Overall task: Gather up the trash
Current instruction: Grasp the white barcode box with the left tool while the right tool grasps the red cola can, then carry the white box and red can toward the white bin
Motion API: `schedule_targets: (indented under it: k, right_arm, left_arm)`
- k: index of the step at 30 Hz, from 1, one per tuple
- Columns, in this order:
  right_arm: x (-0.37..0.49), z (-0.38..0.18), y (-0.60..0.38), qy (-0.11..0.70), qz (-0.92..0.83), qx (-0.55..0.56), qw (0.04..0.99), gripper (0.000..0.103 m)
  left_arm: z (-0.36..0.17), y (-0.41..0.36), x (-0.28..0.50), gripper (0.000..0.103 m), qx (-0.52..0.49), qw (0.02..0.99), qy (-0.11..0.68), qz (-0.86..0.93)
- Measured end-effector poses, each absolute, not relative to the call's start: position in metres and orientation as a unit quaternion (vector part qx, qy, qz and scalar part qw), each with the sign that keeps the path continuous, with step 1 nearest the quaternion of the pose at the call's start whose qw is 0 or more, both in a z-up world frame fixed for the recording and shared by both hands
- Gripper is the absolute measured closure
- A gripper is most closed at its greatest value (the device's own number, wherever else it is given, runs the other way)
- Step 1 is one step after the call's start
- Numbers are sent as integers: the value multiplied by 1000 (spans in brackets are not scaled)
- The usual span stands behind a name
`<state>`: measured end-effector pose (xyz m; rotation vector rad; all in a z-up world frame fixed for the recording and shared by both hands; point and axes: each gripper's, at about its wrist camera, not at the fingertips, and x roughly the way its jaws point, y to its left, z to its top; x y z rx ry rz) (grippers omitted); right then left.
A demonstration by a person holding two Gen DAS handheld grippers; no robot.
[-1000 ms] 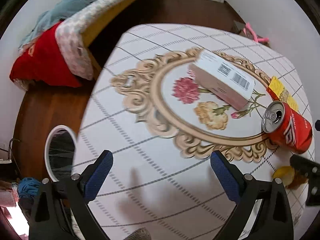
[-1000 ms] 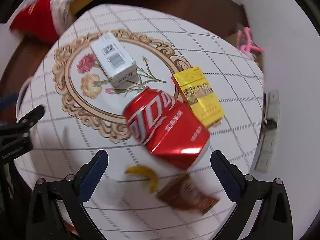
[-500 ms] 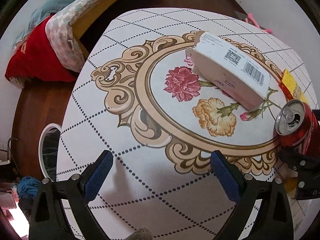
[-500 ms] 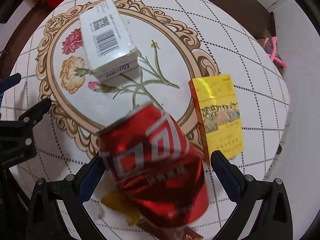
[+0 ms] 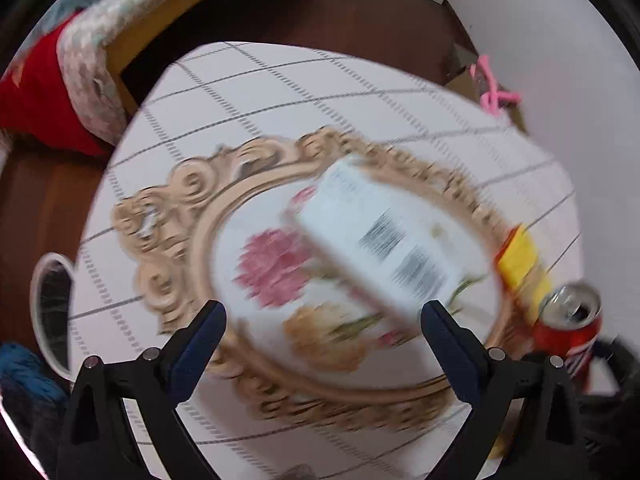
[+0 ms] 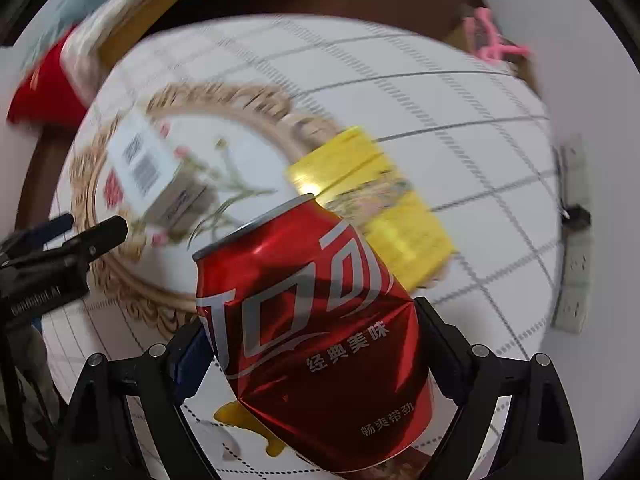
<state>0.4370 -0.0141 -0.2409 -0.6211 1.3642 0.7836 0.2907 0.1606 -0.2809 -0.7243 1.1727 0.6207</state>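
1. Right wrist view fills with the table (image 6: pixel 400 92), a round top under a checked cloth with a gold scroll oval; against the frames a second back, we now sit lower and closer over it, and the view is turned.
2. We see the box (image 6: pixel 144 164), white with barcodes, lying inside the oval, and the pack (image 6: pixel 380 200), yellow, flat just behind the can. Neither is touched.
3. We find the can (image 6: pixel 312 340), red and dented, between the jaws of the right gripper (image 6: pixel 312 344). A second ago it lay ahead of the fingers; now both pads flank its sides and the jaws are closing. Whether they press yet we cannot tell, so we count it as not yet gripped.
4. We judge this the first pick of the collection: once the squeeze is firm, the can can be lifted and carried to the bin (image 5: pixel 52 312), the white-rimmed one on the floor by the table's edge.
5. Left gripper (image 5: pixel 322 340) hangs released over the flower print, holding nothing; compared with earlier, its view has slid across the oval toward the box and is blurred.
6. Peel (image 6: pixel 244 420), a yellow scrap, lies under the can.
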Motion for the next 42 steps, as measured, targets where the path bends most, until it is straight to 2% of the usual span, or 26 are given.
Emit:
schedule_targets:
  k: [6, 14, 17, 19, 22, 31, 42]
  right_arm:
    - [469, -227, -34, 607, 294, -217, 706, 11]
    - [490, -223, -40, 606, 266, -185, 727, 11]
    - [490, -224, -36, 603, 262, -183, 731, 11]
    - [488, -226, -35, 604, 261, -185, 730, 11]
    - [487, -228, -35, 604, 260, -187, 730, 11]
    - [472, -214, -35, 581, 269, -194, 743, 12]
    - [417, -162, -20, 544, 327, -182, 751, 12]
  left_arm:
    - [-295, 167, 330, 4, -381, 700, 549, 253]
    - [-309, 163, 358, 5, -353, 694, 561, 280]
    - [-310, 164, 360, 18, -334, 696, 563, 294]
    - [-307, 162, 360, 39, -315, 702, 563, 302]
    - [-305, 161, 360, 55, -301, 711, 557, 307]
    - [-274, 152, 327, 58, -245, 764, 519, 294]
    - [-183, 152, 248, 58, -184, 826, 434, 309]
